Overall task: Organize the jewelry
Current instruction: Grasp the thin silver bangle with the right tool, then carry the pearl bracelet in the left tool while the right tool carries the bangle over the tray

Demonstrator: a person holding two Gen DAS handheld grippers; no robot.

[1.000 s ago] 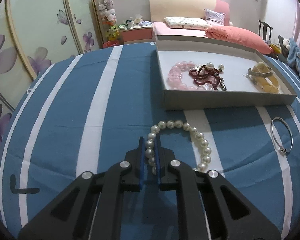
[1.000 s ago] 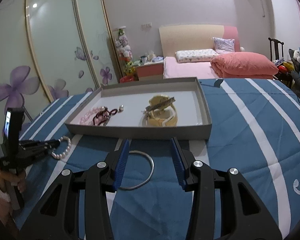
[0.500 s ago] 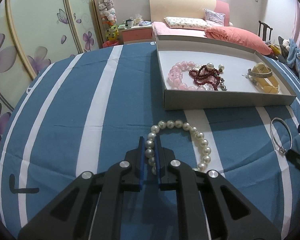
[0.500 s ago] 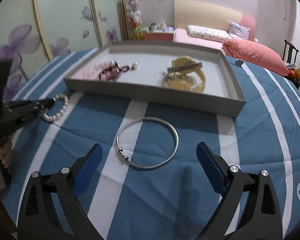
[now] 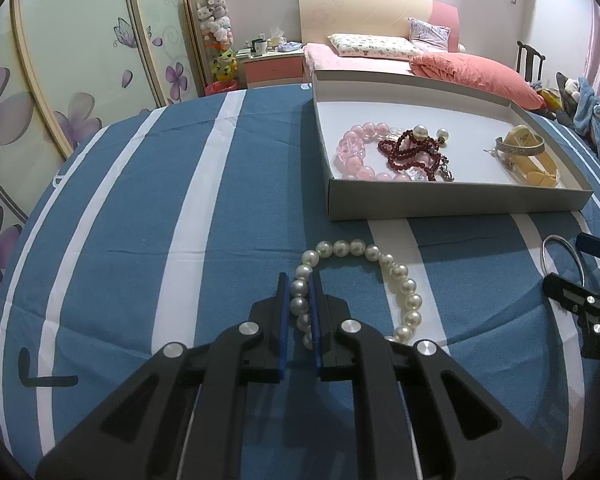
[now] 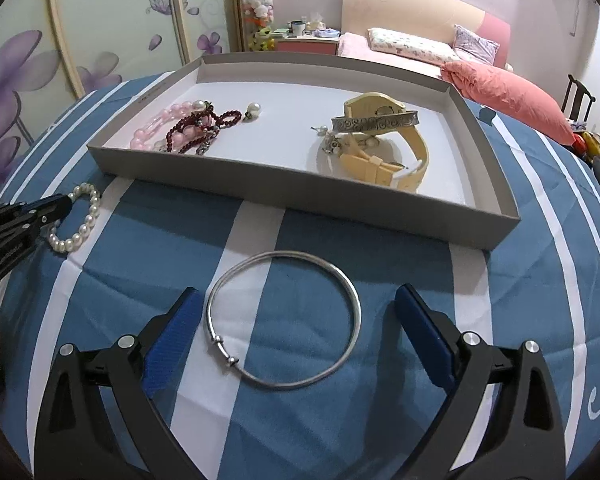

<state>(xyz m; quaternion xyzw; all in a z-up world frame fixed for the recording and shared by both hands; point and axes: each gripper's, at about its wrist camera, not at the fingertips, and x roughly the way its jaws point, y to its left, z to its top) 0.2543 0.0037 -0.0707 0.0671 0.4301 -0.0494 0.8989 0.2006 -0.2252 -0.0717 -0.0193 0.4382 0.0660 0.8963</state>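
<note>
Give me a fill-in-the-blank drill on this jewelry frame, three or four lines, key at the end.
1. The left gripper is shut on the ____ bracelet.
2. The silver bangle lies on the striped ____, outside the tray.
3. The right gripper has its jaws on either side of the ____.
4. The yellow watch lies inside the ____.

Missing words: pearl; cloth; bangle; tray

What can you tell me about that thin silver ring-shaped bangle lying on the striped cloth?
The silver bangle is a thin, shiny wire hoop that looks like metal, with two small beads near its clasp. It lies flat on the blue and white striped cloth, just in front of the grey tray. The right gripper straddles it, jaws closing but not touching it.
</note>
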